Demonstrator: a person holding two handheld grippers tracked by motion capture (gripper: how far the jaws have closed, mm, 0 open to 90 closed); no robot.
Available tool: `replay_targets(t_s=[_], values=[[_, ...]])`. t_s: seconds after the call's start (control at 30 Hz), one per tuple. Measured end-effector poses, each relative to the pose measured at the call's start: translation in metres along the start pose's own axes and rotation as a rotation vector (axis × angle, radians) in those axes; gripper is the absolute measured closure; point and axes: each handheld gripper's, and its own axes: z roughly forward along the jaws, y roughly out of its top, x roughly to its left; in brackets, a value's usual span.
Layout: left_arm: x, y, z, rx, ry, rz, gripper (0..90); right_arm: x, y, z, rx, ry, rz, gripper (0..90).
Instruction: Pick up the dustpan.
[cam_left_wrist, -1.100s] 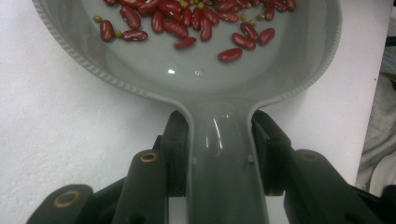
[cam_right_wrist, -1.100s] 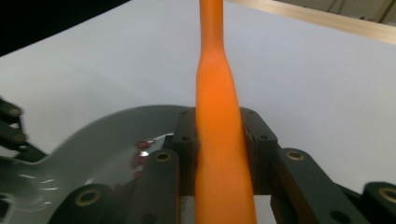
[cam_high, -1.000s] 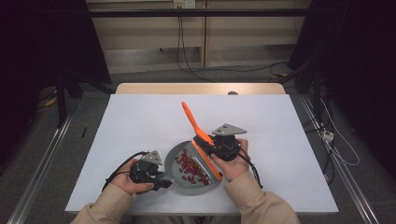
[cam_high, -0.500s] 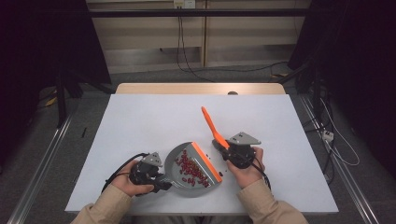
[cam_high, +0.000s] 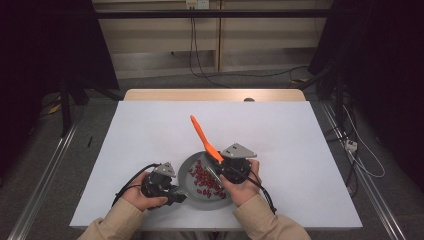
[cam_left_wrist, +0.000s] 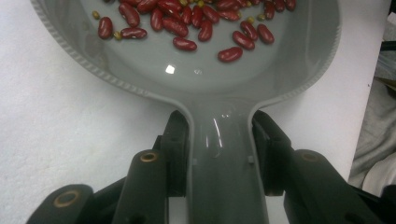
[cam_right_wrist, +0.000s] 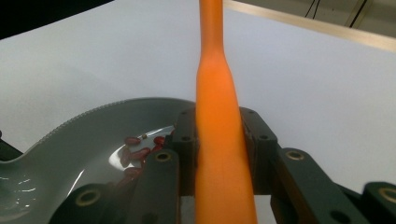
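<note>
High view has the left gripper (cam_high: 172, 192) clamped on the handle of the grey pan (cam_high: 192, 167), which sits on the white desk (cam_high: 300, 150) at its near edge with red beans (cam_high: 205, 179) scattered inside, while the right gripper (cam_high: 220, 170) pinches the orange spatula (cam_high: 202, 136) low on its shaft, handle end angling up and away. Pan looks like light, stiff plastic, glossy enough to slip, so that grip at the handle neck makes sense; the beans are small, hard and loose, likely to roll if it tips
</note>
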Motion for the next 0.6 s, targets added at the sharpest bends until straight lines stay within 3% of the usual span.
replay_targets(t_s=[0.1, 0.27, 0.4, 0.5, 0.6], values=[[0.002, -0.001, -0.001, -0.008, 0.002, -0.012, 62.9, -0.007, 0.003, -0.002, -0.014, 0.023, 0.015, 71.3], [0.003, -0.001, -0.003, -0.002, 0.002, -0.009, 62.9, -0.034, 0.005, -0.007, -0.009, -0.056, 0.021, 71.3], [0.004, -0.002, -0.006, -0.003, 0.004, -0.019, 62.8, -0.054, -0.003, -0.002, 0.022, -0.109, 0.028, 71.3], [0.004, -0.001, -0.006, 0.003, 0.008, -0.018, 62.8, -0.051, -0.014, 0.003, 0.018, -0.107, 0.019, 71.3], [0.004, -0.001, -0.005, 0.008, 0.006, -0.02, 62.8, -0.034, -0.014, 0.004, 0.029, -0.081, 0.007, 70.9]])
